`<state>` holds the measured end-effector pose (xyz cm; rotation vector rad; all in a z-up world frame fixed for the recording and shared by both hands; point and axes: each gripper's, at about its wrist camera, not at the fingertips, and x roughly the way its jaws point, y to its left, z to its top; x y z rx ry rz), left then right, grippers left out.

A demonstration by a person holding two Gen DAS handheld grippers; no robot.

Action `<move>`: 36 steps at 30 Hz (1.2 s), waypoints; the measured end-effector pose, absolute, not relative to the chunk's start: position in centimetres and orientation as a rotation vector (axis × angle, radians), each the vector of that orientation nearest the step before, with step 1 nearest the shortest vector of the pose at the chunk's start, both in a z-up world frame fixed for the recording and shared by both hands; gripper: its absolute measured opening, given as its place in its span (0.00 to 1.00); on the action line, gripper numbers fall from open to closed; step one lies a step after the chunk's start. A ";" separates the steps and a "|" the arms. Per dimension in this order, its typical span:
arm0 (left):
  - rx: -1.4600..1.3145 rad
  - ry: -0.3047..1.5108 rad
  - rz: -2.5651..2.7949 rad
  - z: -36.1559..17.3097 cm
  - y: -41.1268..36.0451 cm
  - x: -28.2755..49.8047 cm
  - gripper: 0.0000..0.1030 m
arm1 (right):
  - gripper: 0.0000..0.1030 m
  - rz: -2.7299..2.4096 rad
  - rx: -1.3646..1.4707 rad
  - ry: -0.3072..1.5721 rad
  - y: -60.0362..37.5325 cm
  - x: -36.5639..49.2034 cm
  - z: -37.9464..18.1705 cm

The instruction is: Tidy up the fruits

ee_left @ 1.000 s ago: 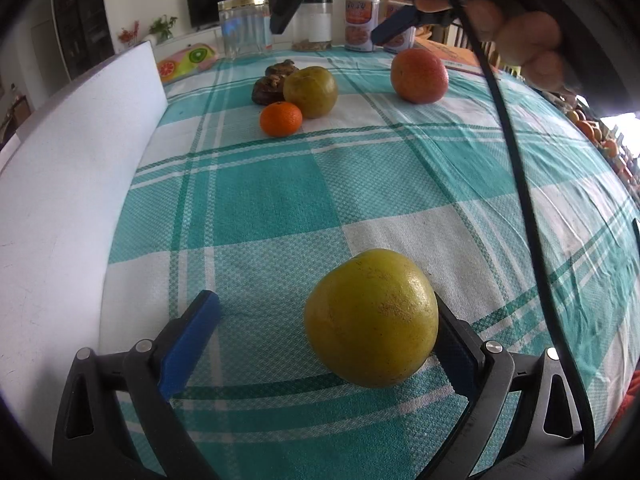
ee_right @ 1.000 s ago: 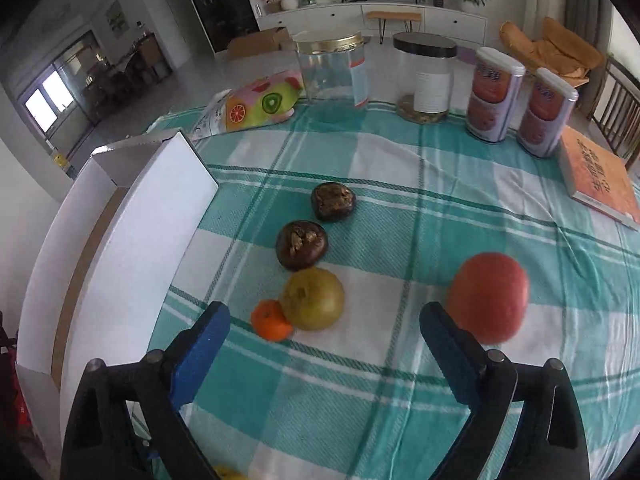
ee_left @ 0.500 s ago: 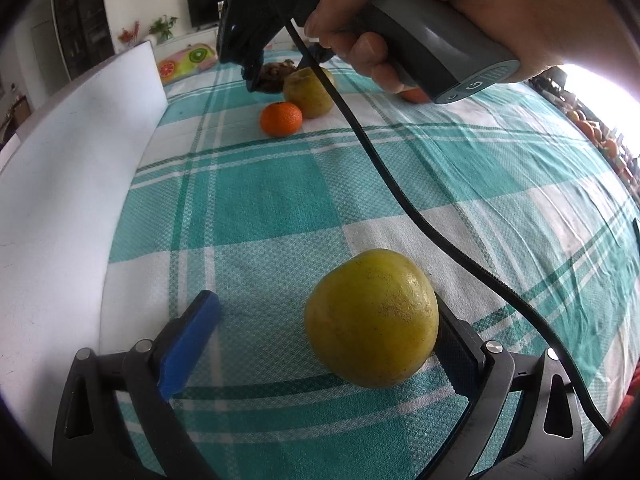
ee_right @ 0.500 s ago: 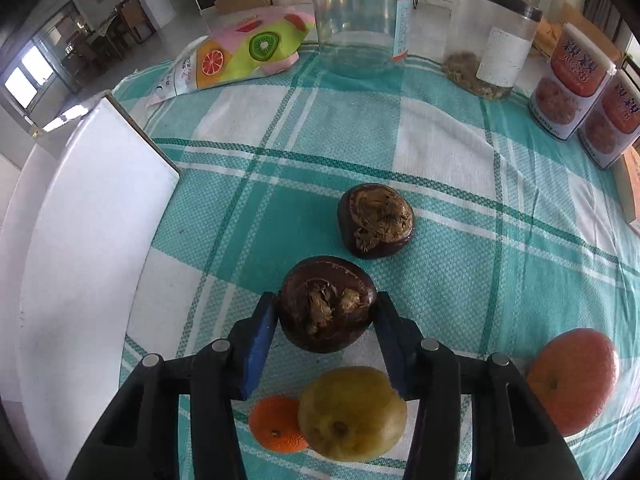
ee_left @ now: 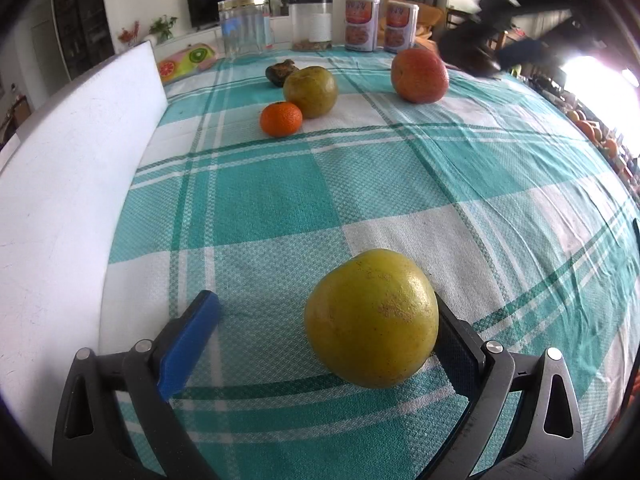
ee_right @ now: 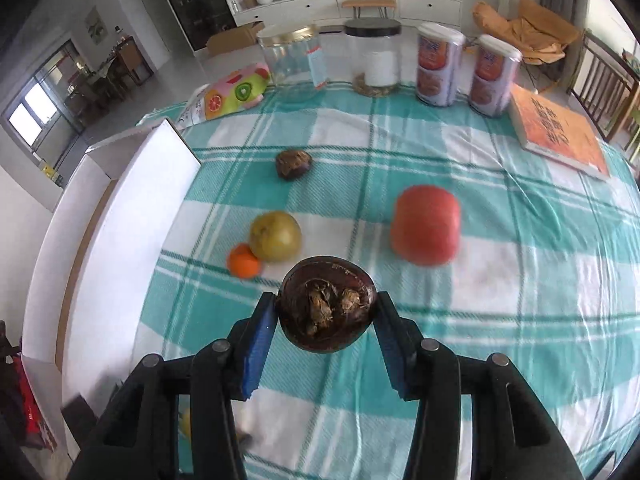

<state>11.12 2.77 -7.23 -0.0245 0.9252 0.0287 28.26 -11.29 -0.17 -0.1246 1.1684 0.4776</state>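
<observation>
Above the near desk (ee_right: 520,320), the right hand-held gripper (ee_right: 327,316) pinches a dark mangosteen (ee_right: 327,312), lifted and likely bound for the white box (ee_right: 120,220) at left. The left hand-held gripper (ee_left: 320,320) stands spread around a yellow-green fruit (ee_left: 372,318), its right finger touching it; closing looks next.

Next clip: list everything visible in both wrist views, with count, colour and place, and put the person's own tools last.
Round yellow-green citrus: 1, near table edge, against left tool's right finger.
Dark brown shrivelled fruit: 2; one gripped, one on cloth.
Small orange mandarin: 1, beside green-yellow pear.
Green-yellow pear: 1, mid-table.
Large red-orange fruit: 1, right of pear.
White cardboard box: 1, left.
Clear jars: 2, far edge.
White printed canisters: 2, far right.
Orange book: 1.
Fruit-print bag: 1.
Teal plaid tablecloth: 1.
Left tool: open.
Right tool: shut on brown fruit.
</observation>
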 end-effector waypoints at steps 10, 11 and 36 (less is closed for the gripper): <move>-0.021 0.926 0.034 -7.3 2.6 11.1 0.98 | 0.48 0.269 -0.078 1.141 -20.0 17.2 -7.4; -0.021 0.926 0.034 -7.3 2.6 11.1 0.98 | 0.48 0.250 -0.063 1.110 -20.0 16.8 -7.4; -0.021 0.926 0.034 -7.3 2.6 11.1 0.98 | 1.00 0.160 -0.098 0.967 -16.6 14.6 -9.1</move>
